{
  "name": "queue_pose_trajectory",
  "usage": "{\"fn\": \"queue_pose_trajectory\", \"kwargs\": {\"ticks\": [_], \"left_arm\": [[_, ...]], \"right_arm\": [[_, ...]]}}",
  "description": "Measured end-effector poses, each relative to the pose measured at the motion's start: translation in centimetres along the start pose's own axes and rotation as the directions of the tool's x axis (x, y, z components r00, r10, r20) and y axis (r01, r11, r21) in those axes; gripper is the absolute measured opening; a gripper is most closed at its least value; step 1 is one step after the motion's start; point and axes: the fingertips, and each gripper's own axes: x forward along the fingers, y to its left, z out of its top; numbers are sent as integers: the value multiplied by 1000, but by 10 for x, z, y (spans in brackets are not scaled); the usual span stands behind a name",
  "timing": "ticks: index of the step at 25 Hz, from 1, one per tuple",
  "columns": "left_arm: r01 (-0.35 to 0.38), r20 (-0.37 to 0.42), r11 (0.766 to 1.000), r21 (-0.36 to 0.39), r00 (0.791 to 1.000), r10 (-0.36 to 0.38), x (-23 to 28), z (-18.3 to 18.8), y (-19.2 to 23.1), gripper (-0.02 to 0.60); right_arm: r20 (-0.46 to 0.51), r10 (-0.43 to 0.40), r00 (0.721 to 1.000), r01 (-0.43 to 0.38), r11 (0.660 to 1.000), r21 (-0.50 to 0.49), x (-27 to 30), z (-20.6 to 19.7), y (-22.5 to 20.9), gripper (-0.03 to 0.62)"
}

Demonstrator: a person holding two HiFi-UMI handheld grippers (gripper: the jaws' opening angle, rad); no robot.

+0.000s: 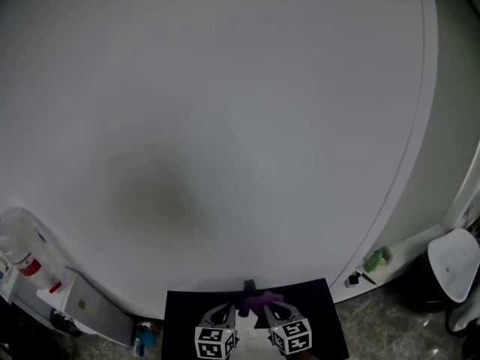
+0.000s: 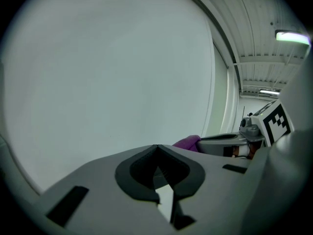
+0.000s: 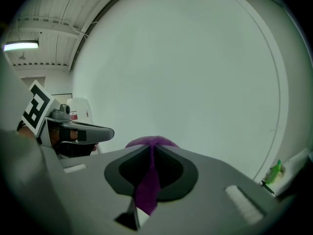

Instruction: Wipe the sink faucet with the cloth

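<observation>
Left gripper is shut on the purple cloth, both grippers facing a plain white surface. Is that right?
Not quite: it is the right gripper that is shut on the purple cloth, as the right gripper view shows. The left gripper is shut on nothing. Both do face a plain white surface.

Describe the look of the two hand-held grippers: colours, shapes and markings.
The left gripper and the right gripper have pale grey plastic bodies with black jaw linings that taper to a point. Each carries a white cube printed with black square markers. No cables or sleeves show.
</observation>
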Motion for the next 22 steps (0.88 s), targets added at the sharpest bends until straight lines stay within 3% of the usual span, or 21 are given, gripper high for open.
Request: {"fn": "queue_pose_trajectory", "kwargs": {"ticks": [22], "left_arm": [[-4, -9, 1000, -24, 1000, 4, 0, -4, -1, 5]], "right_arm": [[-13, 20, 1000, -20, 1000, 1, 4, 1, 3, 31]]}}
